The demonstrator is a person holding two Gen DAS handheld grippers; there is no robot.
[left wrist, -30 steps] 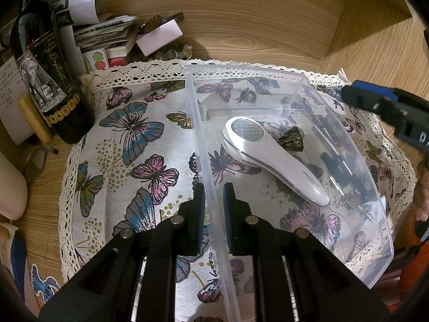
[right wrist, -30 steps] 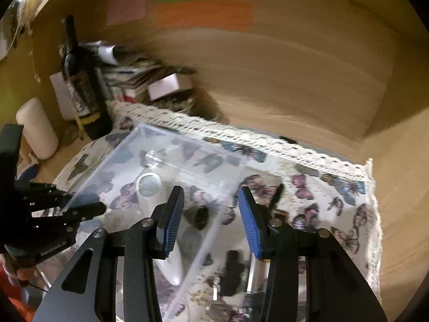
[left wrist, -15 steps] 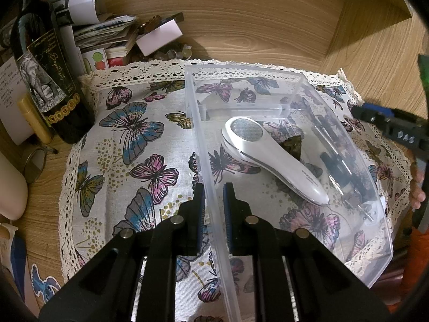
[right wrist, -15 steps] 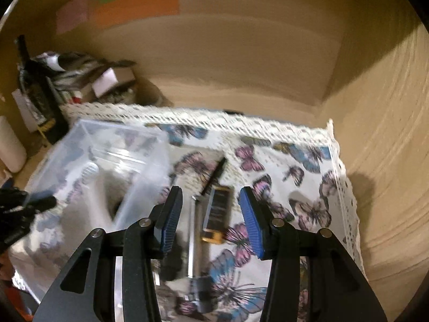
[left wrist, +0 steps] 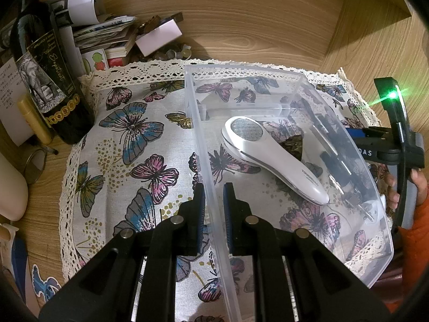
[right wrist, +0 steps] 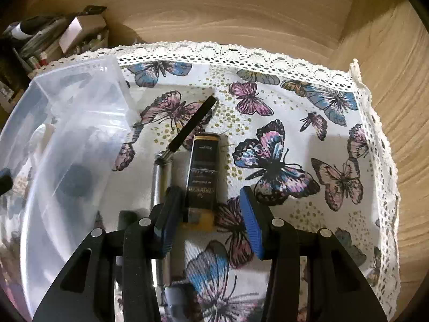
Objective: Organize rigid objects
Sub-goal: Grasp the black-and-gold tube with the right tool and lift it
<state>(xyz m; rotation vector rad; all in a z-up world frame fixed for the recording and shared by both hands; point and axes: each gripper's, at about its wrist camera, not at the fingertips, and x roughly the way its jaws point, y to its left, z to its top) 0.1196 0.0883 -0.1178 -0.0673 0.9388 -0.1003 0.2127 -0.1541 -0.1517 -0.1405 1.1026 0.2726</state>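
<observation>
A clear plastic bin (left wrist: pixel 268 80) lies on the butterfly cloth (left wrist: pixel 134 134). My left gripper (left wrist: pixel 213 205) is shut on its near left wall. Inside the bin rest a white handheld device (left wrist: pixel 270 158) and a dark lump (left wrist: pixel 293 145). In the right wrist view my right gripper (right wrist: pixel 210 214) hangs low over the cloth, right of the bin (right wrist: pixel 80 112). It is open and straddles the near end of a black-and-gold box (right wrist: pixel 203 166); the right pad stands clear of it. A silver metal rod (right wrist: pixel 158 182) and a black stick (right wrist: pixel 193 123) lie just left of the box.
A dark wine bottle (left wrist: pixel 51 80) and a heap of papers and small boxes (left wrist: pixel 112 35) crowd the back left corner. Wooden walls (right wrist: pixel 241 13) close the back and right. A hand in an orange sleeve (left wrist: pixel 417 241) holds the right unit beside the bin.
My right gripper has swung from above the bin to the right and down, and now straddles the black-and-gold box. The left gripper and the bin have not moved.
</observation>
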